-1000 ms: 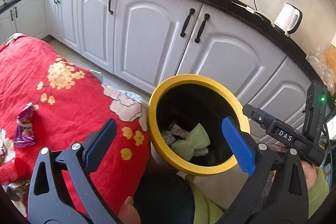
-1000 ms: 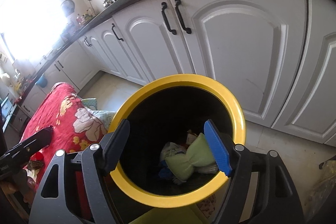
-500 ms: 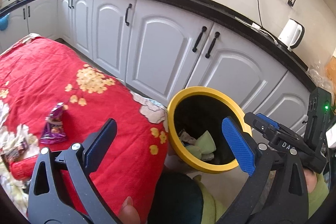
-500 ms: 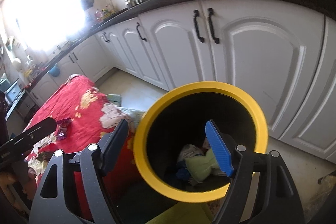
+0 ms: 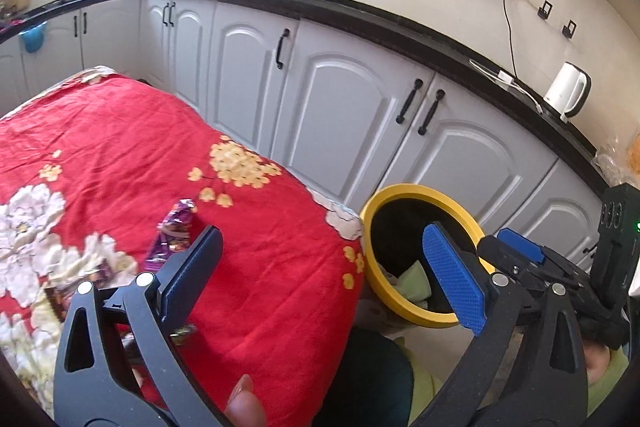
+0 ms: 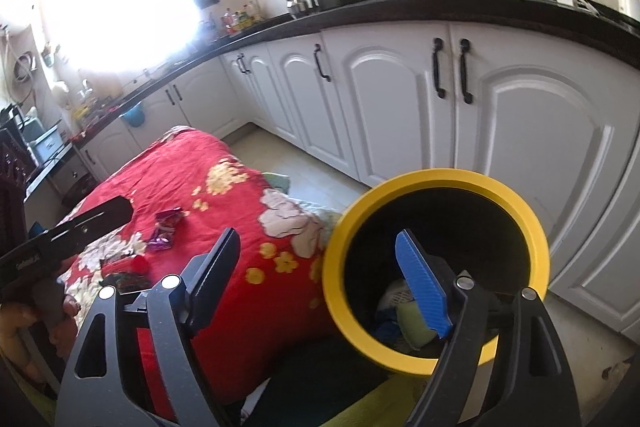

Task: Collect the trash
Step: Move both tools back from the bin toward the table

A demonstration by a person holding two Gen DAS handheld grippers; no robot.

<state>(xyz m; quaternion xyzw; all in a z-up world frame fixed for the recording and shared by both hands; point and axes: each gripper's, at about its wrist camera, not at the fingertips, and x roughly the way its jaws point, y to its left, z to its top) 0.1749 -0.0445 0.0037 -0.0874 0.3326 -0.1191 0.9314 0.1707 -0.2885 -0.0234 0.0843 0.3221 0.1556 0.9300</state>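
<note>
Left tongs [image 5: 324,275] swung from bin [image 5: 374,211] toward wrapper [image 5: 176,227]

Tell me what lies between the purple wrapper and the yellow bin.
Only bare red floral cloth lies between the purple wrapper and the yellow bin, shown in both wrist views.

One yellow-rimmed trash bin [image 6: 440,183] stands on the floor. Two grippers show: the left gripper [image 5: 324,269] and the right gripper [image 6: 320,267]. One purple snack wrapper [image 5: 176,227] and one red cup [image 6: 138,263] lie on the single red floral cloth [image 5: 120,147]. One white kettle [image 5: 568,95] sits on the far bench [image 5: 360,11].
</note>
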